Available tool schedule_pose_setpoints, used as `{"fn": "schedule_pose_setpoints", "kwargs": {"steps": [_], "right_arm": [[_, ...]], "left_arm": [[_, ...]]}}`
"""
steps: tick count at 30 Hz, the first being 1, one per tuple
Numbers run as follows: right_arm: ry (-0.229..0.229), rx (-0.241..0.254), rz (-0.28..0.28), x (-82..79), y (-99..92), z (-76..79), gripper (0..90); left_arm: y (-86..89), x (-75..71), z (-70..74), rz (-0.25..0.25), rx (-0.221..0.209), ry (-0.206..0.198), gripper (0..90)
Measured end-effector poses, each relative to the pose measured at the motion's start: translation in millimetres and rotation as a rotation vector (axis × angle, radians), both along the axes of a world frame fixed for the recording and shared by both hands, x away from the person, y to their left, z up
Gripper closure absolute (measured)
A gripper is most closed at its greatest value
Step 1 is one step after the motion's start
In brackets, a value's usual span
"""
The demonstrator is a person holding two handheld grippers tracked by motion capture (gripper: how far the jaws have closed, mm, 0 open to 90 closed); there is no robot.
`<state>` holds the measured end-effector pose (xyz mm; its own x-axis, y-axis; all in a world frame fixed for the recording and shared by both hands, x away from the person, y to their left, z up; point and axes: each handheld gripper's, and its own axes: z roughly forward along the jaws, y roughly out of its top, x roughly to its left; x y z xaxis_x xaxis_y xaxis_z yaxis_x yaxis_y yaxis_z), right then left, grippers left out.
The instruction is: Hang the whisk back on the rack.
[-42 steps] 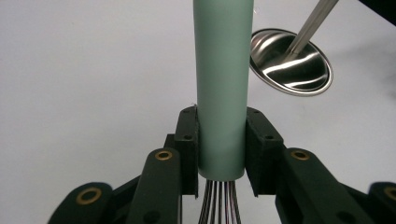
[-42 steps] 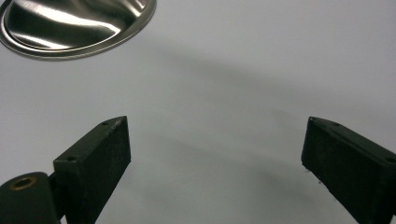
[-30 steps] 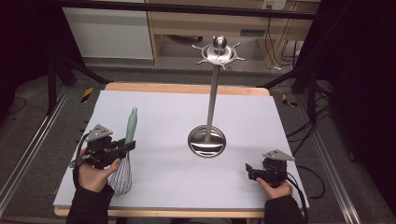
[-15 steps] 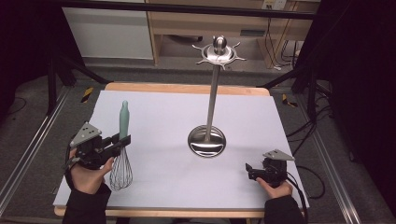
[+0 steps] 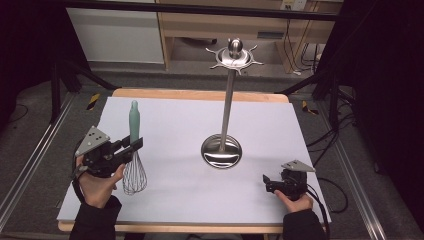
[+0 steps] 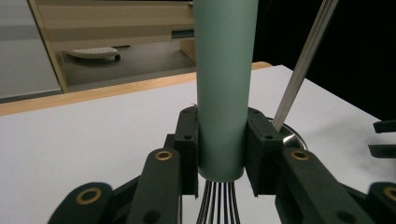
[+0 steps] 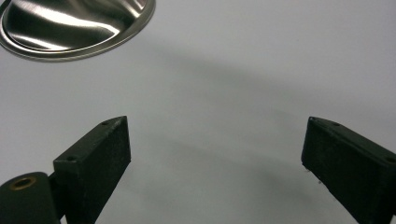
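A whisk (image 5: 134, 150) with a pale green handle (image 6: 224, 84) and a wire head stands upright at the table's left, handle up. My left gripper (image 5: 133, 146) is shut on the lower end of that handle, its pads (image 6: 189, 149) pressing both sides just above the wires. A steel stand (image 5: 226, 115) with a round base (image 5: 221, 151) and a pronged top (image 5: 234, 56) rises mid-table. Near the front right edge my right gripper (image 5: 266, 183) rests low and open, with bare table between its fingers (image 7: 100, 158).
The white table top (image 5: 190, 120) has a wooden rim (image 5: 200, 94) at the back. The stand's shiny base (image 7: 70, 23) lies just ahead of the right gripper. Cables and dark frame legs surround the table on the floor.
My left gripper has lifted the whisk and swung it from a slant to upright, shifting slightly left. The right gripper has stayed where it was.
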<state>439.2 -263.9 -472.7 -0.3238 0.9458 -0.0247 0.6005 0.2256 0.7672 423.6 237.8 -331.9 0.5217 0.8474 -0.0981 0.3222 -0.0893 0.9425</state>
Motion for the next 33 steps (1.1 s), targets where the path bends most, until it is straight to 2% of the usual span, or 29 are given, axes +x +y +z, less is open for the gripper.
{"fn": "schedule_pose_setpoints", "kwargs": {"steps": [8,16,23,27,33], "right_arm": [[0.004,0.004,-0.006,0.3,0.7,-0.4,8.6],[0.003,0.003,-0.006,-0.1,0.6,-1.1,8.5],[-0.001,0.002,-0.002,0.1,0.4,-0.9,8.6],[-0.002,0.004,-0.005,-0.1,0.5,-0.5,8.6],[-0.002,0.004,-0.005,0.0,0.3,-0.4,8.6]], "left_arm": [[-9.0,4.3,10.3,-0.022,-0.019,-0.036,68.9],[-24.5,11.6,18.8,-0.059,-0.024,-0.045,68.9],[-37.0,14.7,36.5,-0.077,-0.021,-0.07,68.9],[-44.1,16.5,46.7,-0.093,-0.034,-0.084,68.9],[-56.4,19.2,55.8,-0.113,-0.022,-0.093,68.9]]}}
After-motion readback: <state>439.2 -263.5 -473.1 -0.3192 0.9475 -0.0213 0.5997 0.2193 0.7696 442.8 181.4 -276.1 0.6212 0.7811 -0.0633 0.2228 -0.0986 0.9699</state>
